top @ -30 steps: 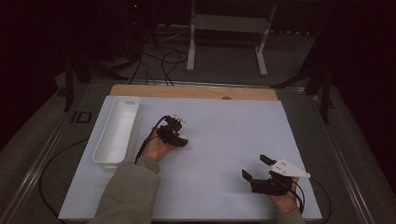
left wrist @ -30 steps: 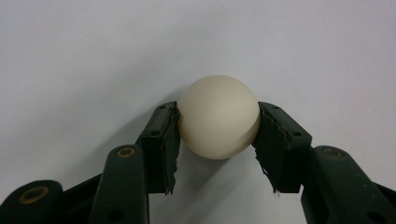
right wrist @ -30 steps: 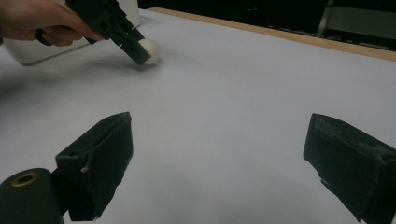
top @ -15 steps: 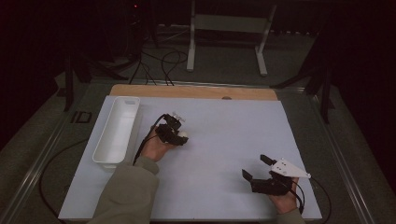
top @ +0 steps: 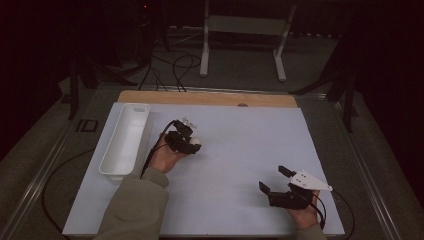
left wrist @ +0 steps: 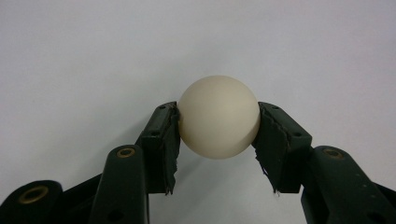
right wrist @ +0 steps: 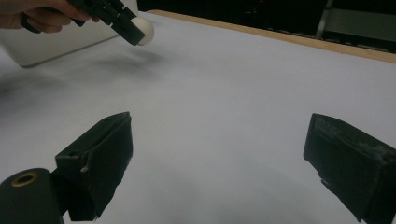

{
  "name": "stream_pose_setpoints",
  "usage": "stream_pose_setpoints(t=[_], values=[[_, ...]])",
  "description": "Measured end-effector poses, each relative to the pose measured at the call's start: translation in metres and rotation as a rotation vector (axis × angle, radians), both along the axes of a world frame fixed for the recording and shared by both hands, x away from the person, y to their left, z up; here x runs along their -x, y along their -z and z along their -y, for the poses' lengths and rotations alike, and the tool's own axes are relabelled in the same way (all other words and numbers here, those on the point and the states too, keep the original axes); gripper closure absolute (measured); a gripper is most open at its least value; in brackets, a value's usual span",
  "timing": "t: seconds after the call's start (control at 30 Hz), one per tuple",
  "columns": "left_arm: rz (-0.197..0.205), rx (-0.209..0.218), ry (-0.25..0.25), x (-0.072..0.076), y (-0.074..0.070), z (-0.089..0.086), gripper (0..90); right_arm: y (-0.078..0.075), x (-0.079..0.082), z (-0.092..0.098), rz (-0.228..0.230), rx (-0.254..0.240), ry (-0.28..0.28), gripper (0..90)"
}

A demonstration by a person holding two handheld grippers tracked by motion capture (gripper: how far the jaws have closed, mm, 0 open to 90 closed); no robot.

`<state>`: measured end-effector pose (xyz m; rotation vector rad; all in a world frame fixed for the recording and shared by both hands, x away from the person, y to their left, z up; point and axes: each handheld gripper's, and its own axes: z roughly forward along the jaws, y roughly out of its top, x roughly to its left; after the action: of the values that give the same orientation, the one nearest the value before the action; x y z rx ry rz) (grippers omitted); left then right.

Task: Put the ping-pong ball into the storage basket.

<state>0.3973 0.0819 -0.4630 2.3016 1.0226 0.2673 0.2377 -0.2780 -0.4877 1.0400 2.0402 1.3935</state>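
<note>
Desk (top: 240, 150): white top, a wooden strip along the far edge, dark floor with cables and a metal stand beyond it.

Tray (top: 126, 140): long white plastic tray lying on the left part of the desk, long side running away from the person. In the right gripper view its wall (right wrist: 56, 44) sits at the upper left, just behind the left hand.

Left gripper (top: 192, 146): held in the left hand (top: 165, 157), just right of the tray and near the desk's middle. In the left gripper view the two black pads (left wrist: 166, 140) press on opposite sides of the ball, so the jaws are clamped on it with the ball's width between them. In the right gripper view the gripper tilts downward with the ball at its tip and a soft shadow on the desk below it, so the ball looks lifted off the surface.

Right gripper (top: 272, 179): held low near the front right corner of the desk, well apart from the left one. Its jaws stand wide apart with only bare desk between them (right wrist: 219, 154); it holds nothing.

Ball (left wrist: 218, 116): small, cream-white, smooth, round. Seated between the left gripper's pads, right of the tray (right wrist: 142, 30).
</note>
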Motion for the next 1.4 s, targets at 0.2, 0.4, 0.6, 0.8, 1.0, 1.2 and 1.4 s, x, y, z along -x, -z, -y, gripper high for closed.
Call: stream_pose_setpoints(t=[0.2, 0.4, 0.6, 0.8, 1.0, 1.2, 1.4], values=[[0.010, 0.010, -0.017, 0.003, -0.007, -0.003, 51.6, 0.000, 0.000, 0.000, 0.000, 0.000, 0.002, 7.8], [0.020, 0.016, -0.018, 0.005, -0.011, -0.004, 51.6, 0.000, 0.000, 0.000, 0.000, 0.001, 0.004, 7.8], [0.029, 0.029, -0.026, 0.007, -0.016, -0.005, 51.6, 0.000, 0.000, 0.000, -0.001, 0.002, 0.004, 7.8], [0.040, 0.036, -0.033, 0.009, -0.021, -0.008, 51.6, 0.000, 0.000, 0.000, -0.001, 0.003, 0.005, 7.8], [0.044, 0.040, -0.037, 0.010, -0.024, -0.010, 51.6, 0.000, 0.000, 0.000, -0.003, 0.007, 0.009, 7.9], [0.052, 0.041, -0.040, 0.011, -0.026, -0.011, 51.6, 0.001, 0.000, 0.000, -0.002, 0.008, 0.008, 7.8], [0.055, 0.040, -0.043, 0.012, -0.029, -0.013, 51.6, 0.001, 0.000, 0.000, -0.008, 0.009, 0.011, 7.9]])
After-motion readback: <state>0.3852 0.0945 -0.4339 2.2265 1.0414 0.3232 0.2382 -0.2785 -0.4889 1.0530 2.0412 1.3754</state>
